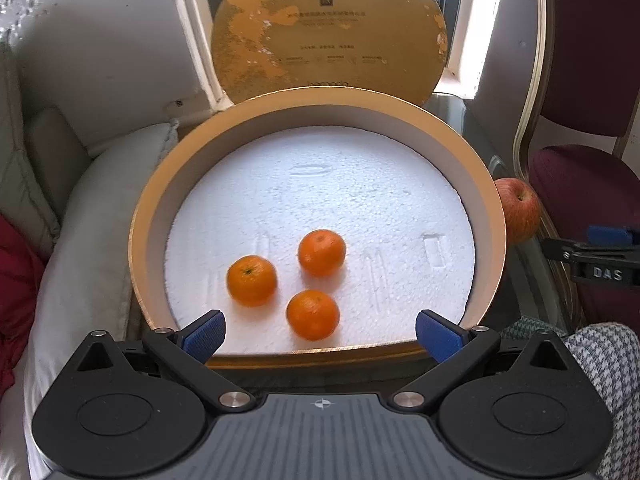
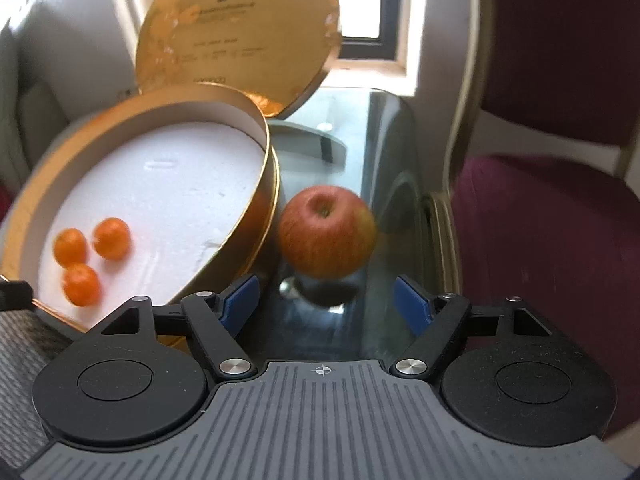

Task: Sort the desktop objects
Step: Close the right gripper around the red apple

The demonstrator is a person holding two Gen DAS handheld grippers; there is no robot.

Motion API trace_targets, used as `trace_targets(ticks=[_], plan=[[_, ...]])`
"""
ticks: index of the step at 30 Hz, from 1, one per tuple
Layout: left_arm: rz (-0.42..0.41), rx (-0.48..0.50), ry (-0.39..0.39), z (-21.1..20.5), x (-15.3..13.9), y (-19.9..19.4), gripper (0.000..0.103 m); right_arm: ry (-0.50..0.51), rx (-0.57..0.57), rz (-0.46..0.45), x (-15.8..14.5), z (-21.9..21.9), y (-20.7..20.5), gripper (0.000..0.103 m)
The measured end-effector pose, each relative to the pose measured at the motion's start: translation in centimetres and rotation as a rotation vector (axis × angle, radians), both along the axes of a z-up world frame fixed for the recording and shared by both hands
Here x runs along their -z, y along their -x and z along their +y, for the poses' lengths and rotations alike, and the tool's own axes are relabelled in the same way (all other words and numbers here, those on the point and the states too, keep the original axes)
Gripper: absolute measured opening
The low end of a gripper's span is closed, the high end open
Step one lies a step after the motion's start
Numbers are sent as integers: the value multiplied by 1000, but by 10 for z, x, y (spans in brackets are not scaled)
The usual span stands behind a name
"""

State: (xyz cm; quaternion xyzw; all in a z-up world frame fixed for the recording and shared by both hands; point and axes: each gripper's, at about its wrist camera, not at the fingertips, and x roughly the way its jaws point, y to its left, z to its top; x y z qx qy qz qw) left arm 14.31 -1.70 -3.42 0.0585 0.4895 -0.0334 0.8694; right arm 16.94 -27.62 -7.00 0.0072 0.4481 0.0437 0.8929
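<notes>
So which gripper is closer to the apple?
Right. The right gripper is open and points straight at the apple, just in front of it. The left gripper is open over the round box, with the apple off to its right.

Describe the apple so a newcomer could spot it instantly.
Find the big round gold box with the white foam floor on the glass table. The apple sits on the glass just outside its right wall. It's red-yellow and bigger than the three oranges, which lie inside.

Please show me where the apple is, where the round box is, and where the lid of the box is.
apple [image 2: 326, 236], right wrist view: middle of its red skin.
round box [image 1: 148, 216], left wrist view: left part of its gold rim.
lid [image 1: 328, 36], left wrist view: centre of its gold face.
</notes>
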Motion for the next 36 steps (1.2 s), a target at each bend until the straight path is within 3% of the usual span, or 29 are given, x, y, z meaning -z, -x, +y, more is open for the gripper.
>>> trace_targets(ticks=[2, 15, 21, 24, 29, 36], plan=[[12, -1, 1, -1, 4, -6, 102, 19, -48, -1, 6, -2, -14, 87], [65, -12, 16, -2, 29, -32, 102, 176, -346, 38, 36, 10, -76, 94], [72, -13, 20, -1, 33, -36, 102, 234, -453, 75, 50, 22, -85, 93], [73, -19, 19, 0, 32, -36, 102, 246, -492, 79, 54, 26, -87, 86], [70, -37, 19, 5, 30, -32, 102, 240, -471, 73, 53, 26, -86, 84], [50, -51, 40, 14, 20, -16, 102, 167, -274, 75, 33, 22, -60, 84]])
